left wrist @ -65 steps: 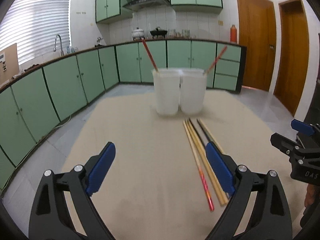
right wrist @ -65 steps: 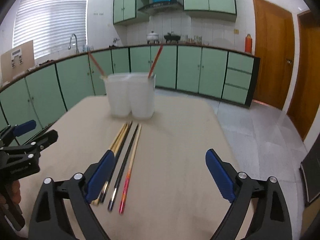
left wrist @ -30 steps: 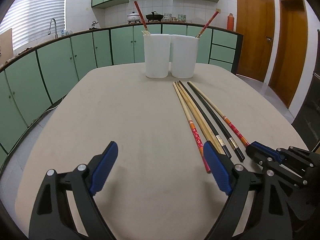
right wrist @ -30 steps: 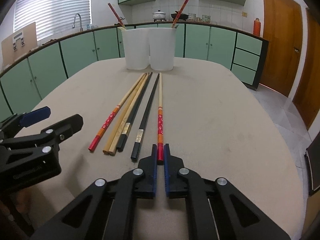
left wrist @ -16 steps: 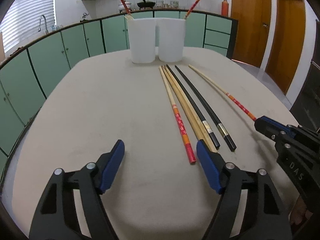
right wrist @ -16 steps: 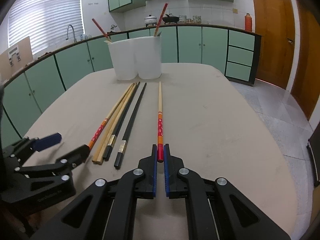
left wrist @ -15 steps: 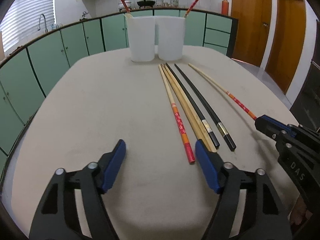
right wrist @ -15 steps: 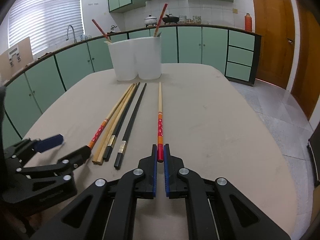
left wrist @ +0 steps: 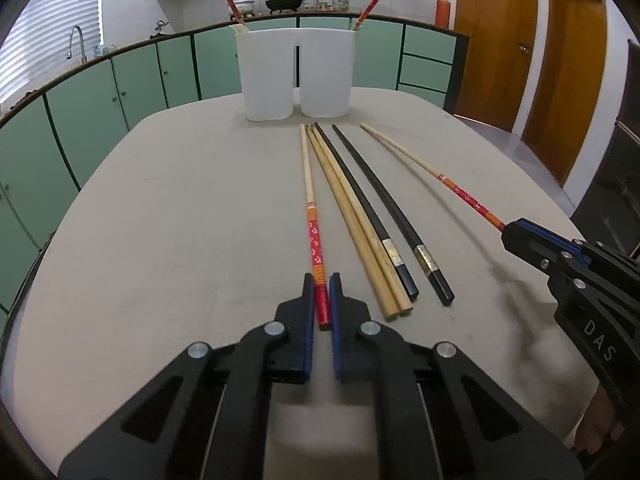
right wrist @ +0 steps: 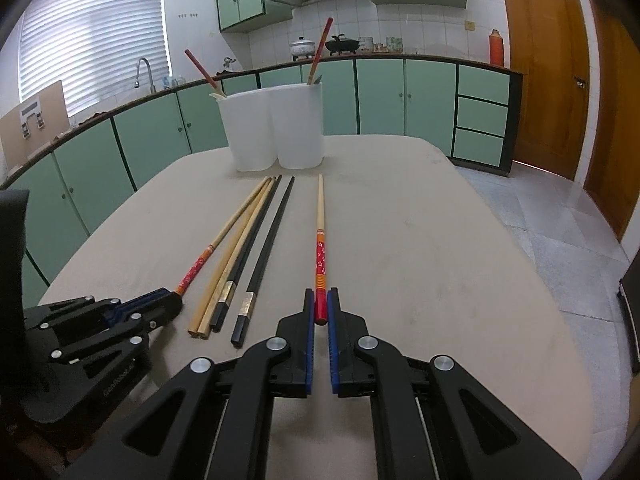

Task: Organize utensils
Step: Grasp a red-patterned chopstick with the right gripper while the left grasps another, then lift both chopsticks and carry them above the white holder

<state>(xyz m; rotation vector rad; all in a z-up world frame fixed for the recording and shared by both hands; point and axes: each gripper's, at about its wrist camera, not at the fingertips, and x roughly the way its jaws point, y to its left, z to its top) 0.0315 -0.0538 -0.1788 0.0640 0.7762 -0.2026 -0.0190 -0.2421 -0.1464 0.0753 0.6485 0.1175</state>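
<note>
A: Why are both tongs gripped at the red ends?

B: Left tongs [left wrist: 321, 292], just closed, and right tongs [right wrist: 321, 304] each clamp one red-patterned wooden chopstick [left wrist: 313, 236] [right wrist: 320, 256], tips toward the white plastic holders [left wrist: 296, 74] on the beige tabletop [left wrist: 180, 208].

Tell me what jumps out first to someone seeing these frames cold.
Each gripper is clamped on the red end of a red-patterned chopstick: the left gripper on the leftmost one, having just closed, and the right gripper on one set apart to the right. Between them, two plain wooden chopsticks and two black chopsticks lie untouched on the table. At the far end stand two white containers, each with a red chopstick sticking out.
</note>
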